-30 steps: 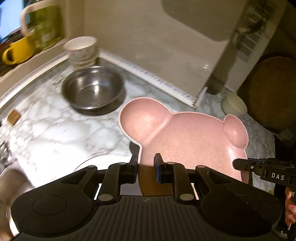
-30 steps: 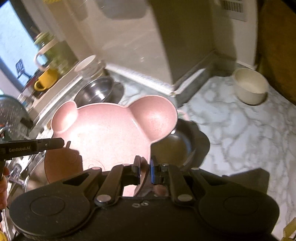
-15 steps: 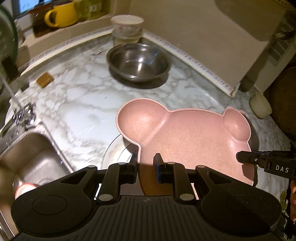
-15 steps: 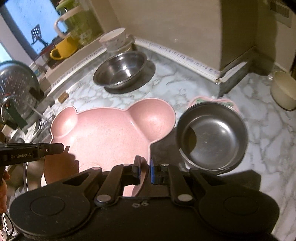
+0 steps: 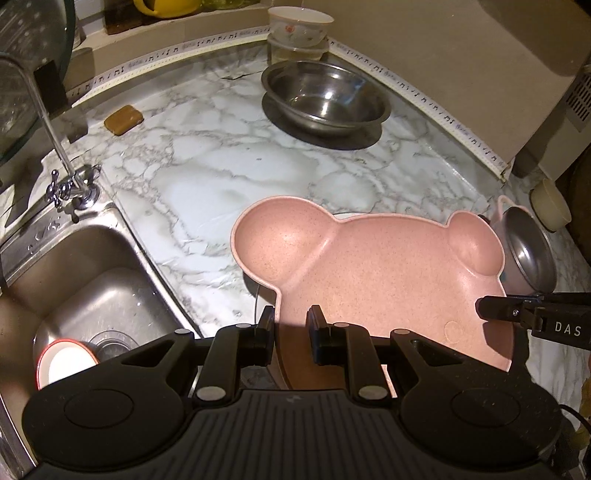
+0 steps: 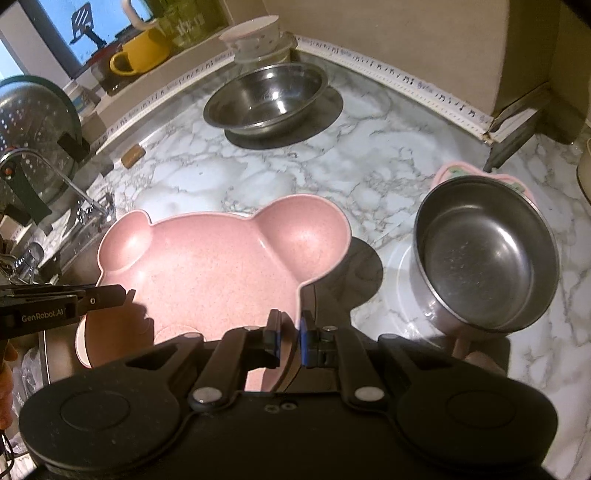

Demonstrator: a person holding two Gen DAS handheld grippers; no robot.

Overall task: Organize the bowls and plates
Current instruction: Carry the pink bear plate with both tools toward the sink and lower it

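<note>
Sorting is midway, we judge: both grippers, left (image 5: pixel 291 328) and right (image 6: pixel 290 339), have jaws pinching the pink plate (image 5: pixel 373 273) above the bench (image 5: pixel 207 173); 2 steel bowls (image 6: pixel 266 98) sit apart.

A speckled pale pink is shown by the bear-shaped plate (image 5: pixel 369 266). The table (image 5: pixel 207 184) is patterned in white marble with grey veins. The wide bowl (image 5: pixel 325 96) and the deep bowl (image 6: pixel 487 254) are seen in bare silvery steel. A yellow mug (image 6: pixel 142 51) is seen on the sill, and a white cup (image 5: pixel 299 26) is marked with a small floral print. Both tools are finished in black.
</note>
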